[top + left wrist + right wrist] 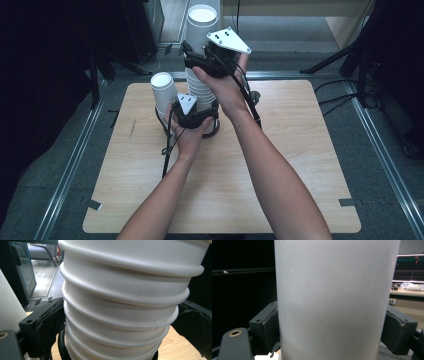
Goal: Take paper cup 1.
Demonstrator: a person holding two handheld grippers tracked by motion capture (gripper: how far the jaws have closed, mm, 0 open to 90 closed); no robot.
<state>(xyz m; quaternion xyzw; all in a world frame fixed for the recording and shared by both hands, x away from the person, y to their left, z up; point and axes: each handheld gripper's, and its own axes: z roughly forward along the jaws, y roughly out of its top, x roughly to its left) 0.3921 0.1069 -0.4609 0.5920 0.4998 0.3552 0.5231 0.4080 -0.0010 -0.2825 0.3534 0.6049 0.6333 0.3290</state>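
Note:
A tall stack of white paper cups (pixel 201 92) stands on the wooden table (pixel 285 170), just behind its middle. My left gripper (pixel 202 117) is shut on the stack low down, and its black pads (pixel 47 320) press on the ringed rims (pixel 120 315). Higher up, my right gripper (pixel 200 54) is shut on the top cup (pixel 202 22), whose smooth wall (pixel 332 302) sits between both pads (pixel 270 325). A single white cup (pixel 164 92) stands upright to the left of the stack.
A black loop (pixel 214 131) lies around the foot of the stack. Cables trail from both grippers across the table. Metal floor rails (pixel 75 160) run along both sides, and dark stand legs (pixel 345 55) rise at the back right.

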